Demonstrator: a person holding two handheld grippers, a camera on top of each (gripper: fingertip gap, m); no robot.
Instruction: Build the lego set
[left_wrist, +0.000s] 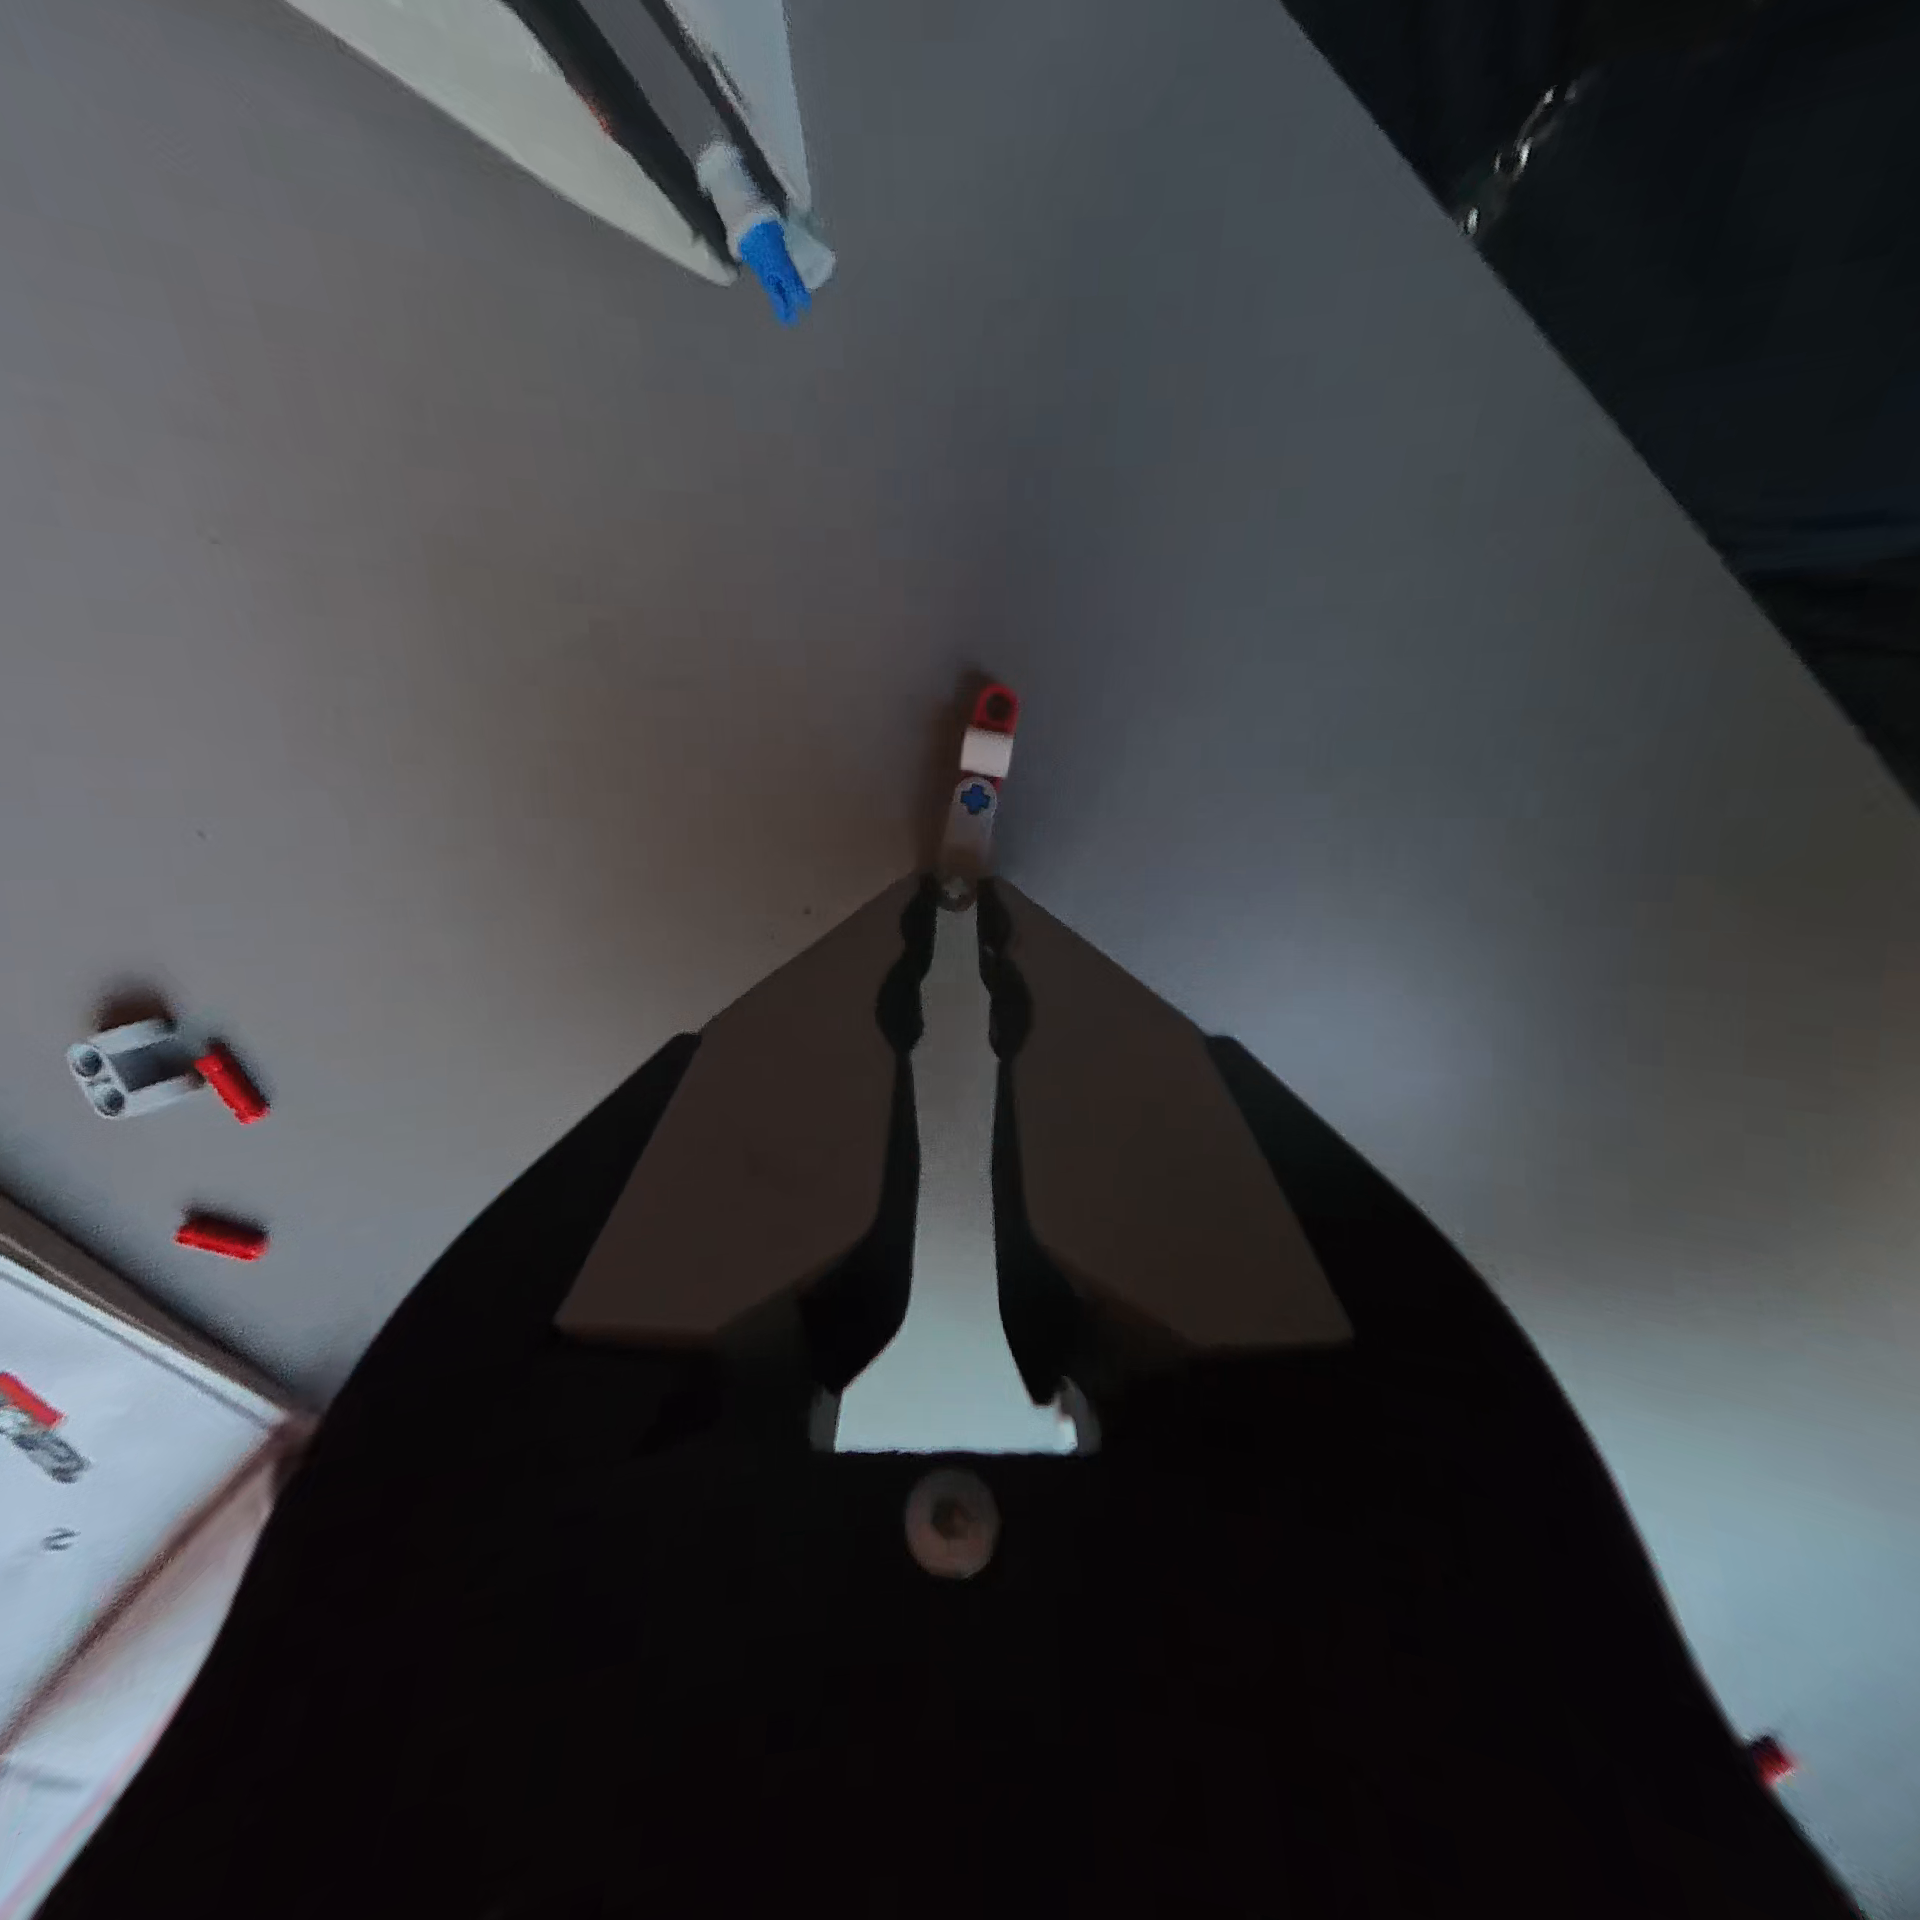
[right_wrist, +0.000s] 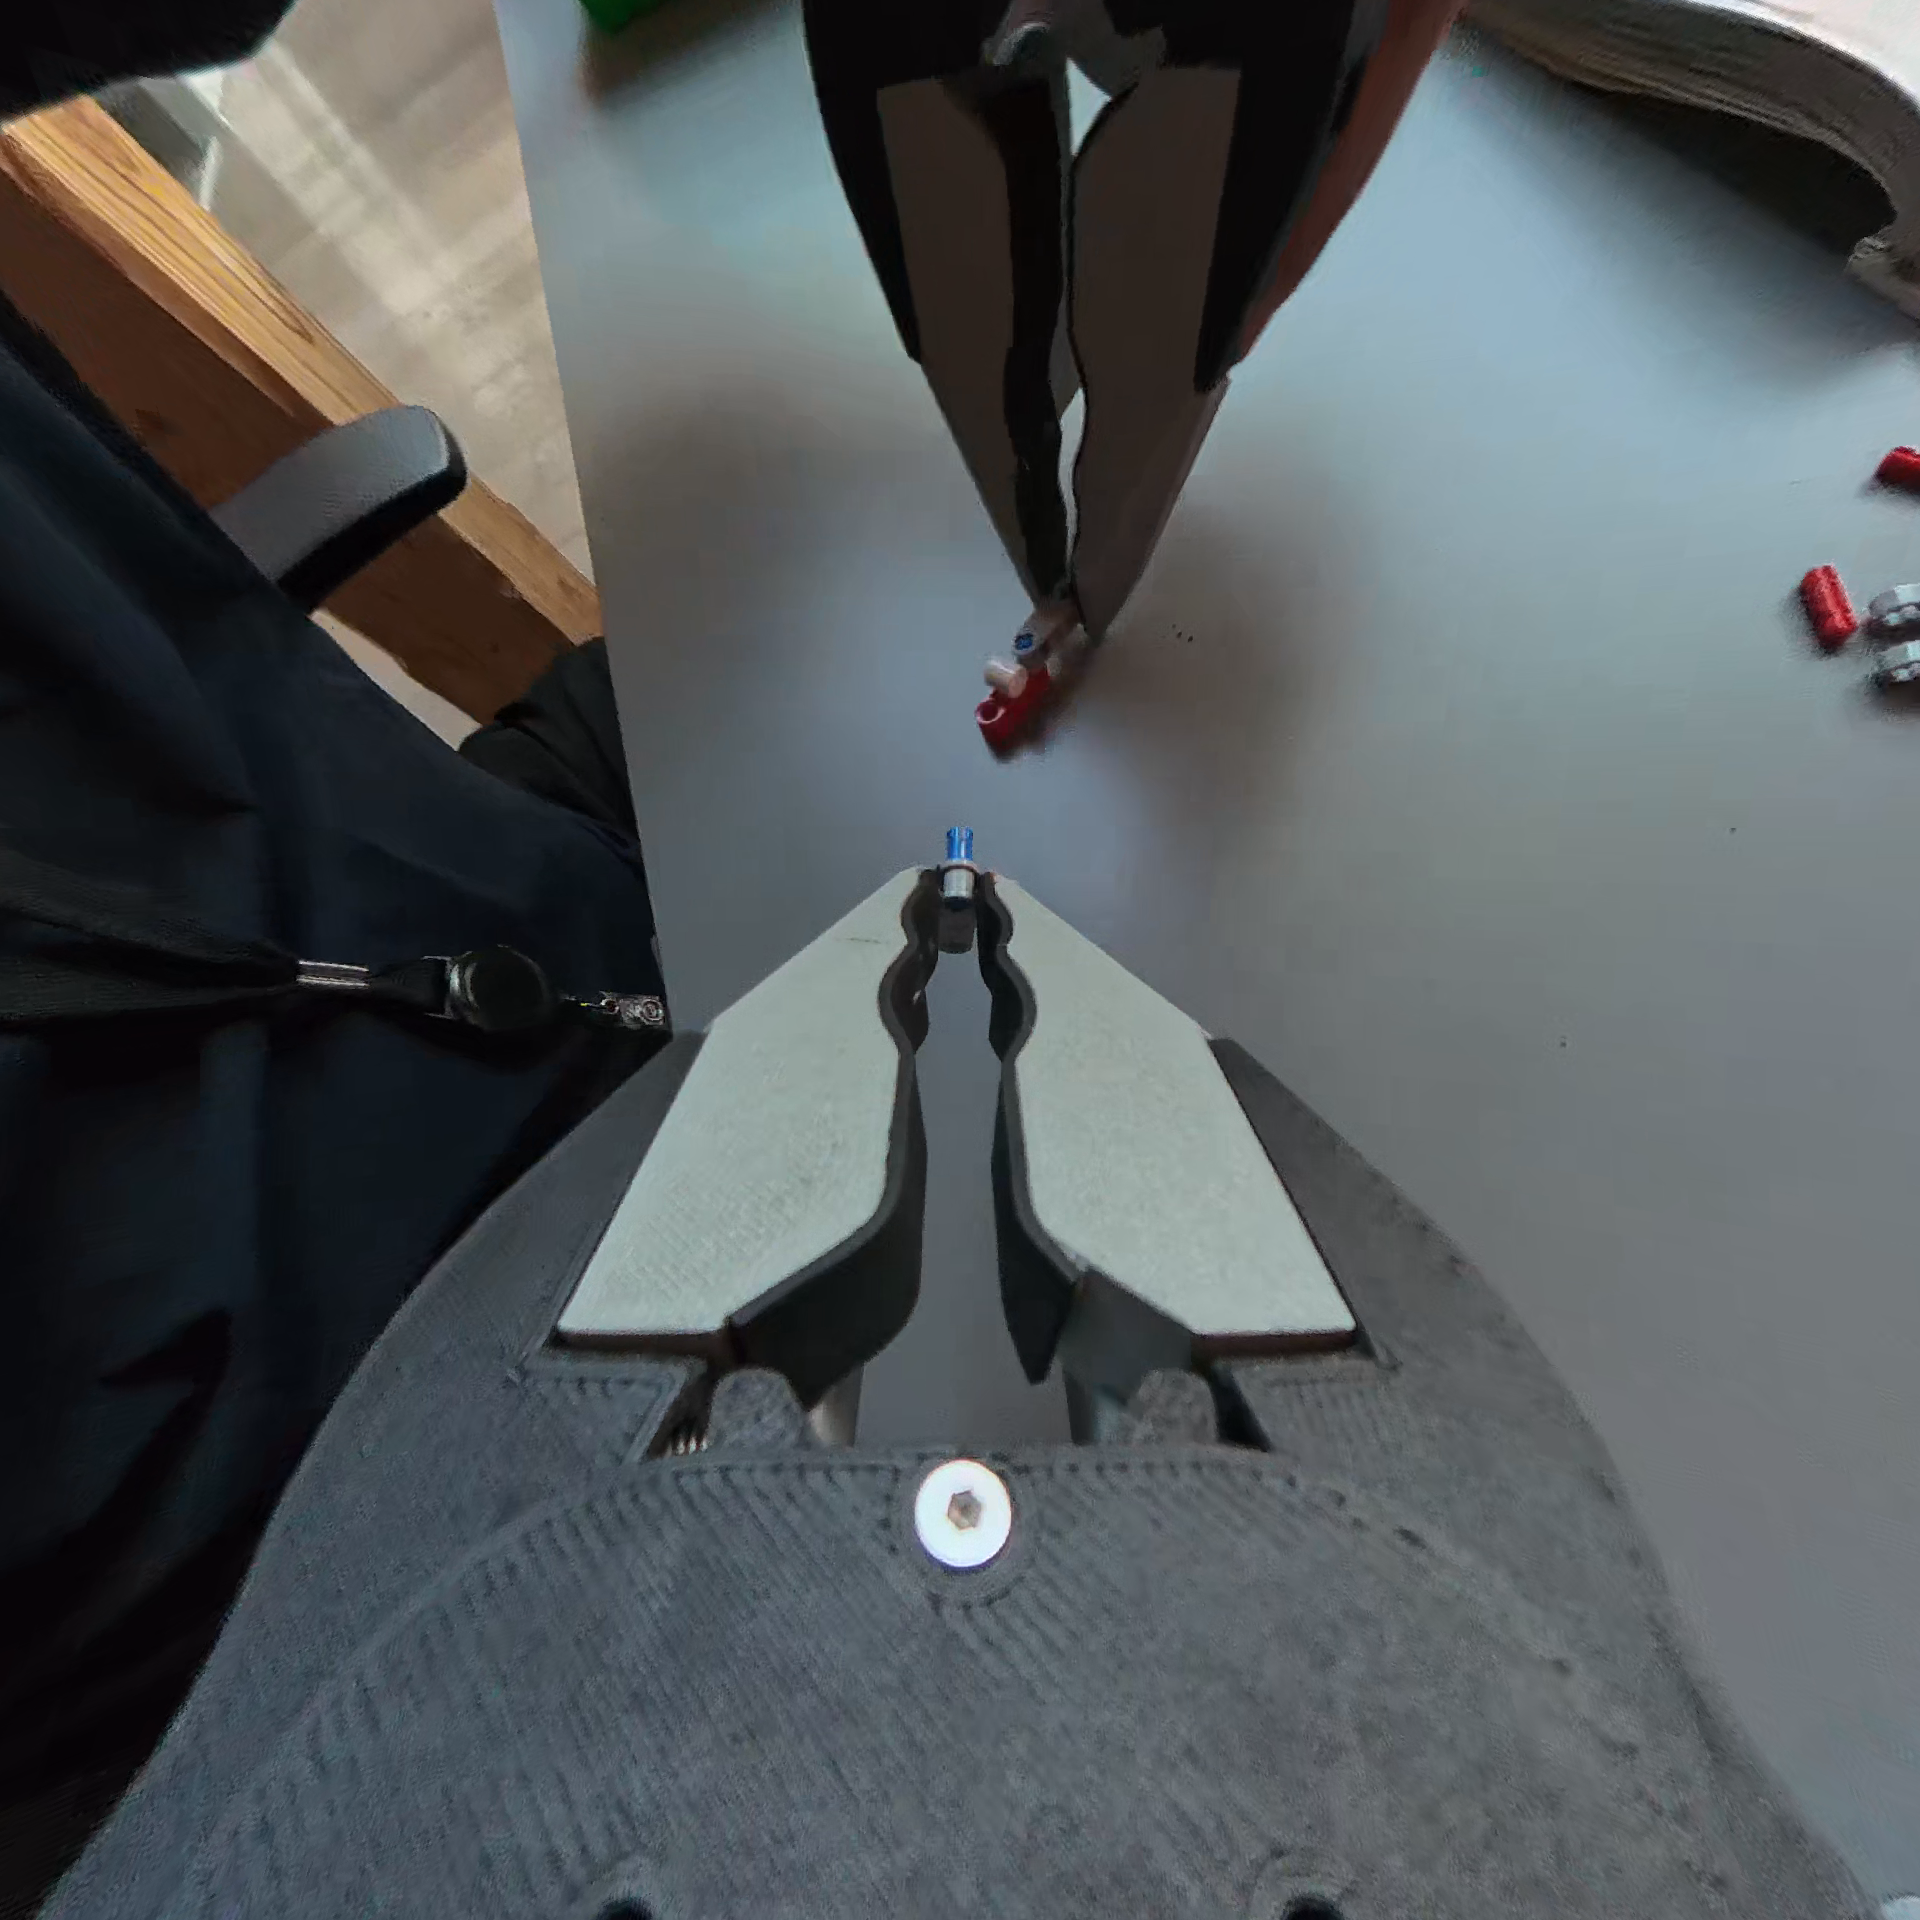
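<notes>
Left wrist view, reading left to right from small assembly as landmark: far left of it lying one grey connector block and two loose red pins, on grey table. My left gripper pinching assembly's grey beam end, jaws narrow; red-white end sticking forward. My right gripper clamping one blue-tipped grey pin, just short of assembly. Judging parts light, stiff, slick plastic; gripping flat sides best.
</notes>
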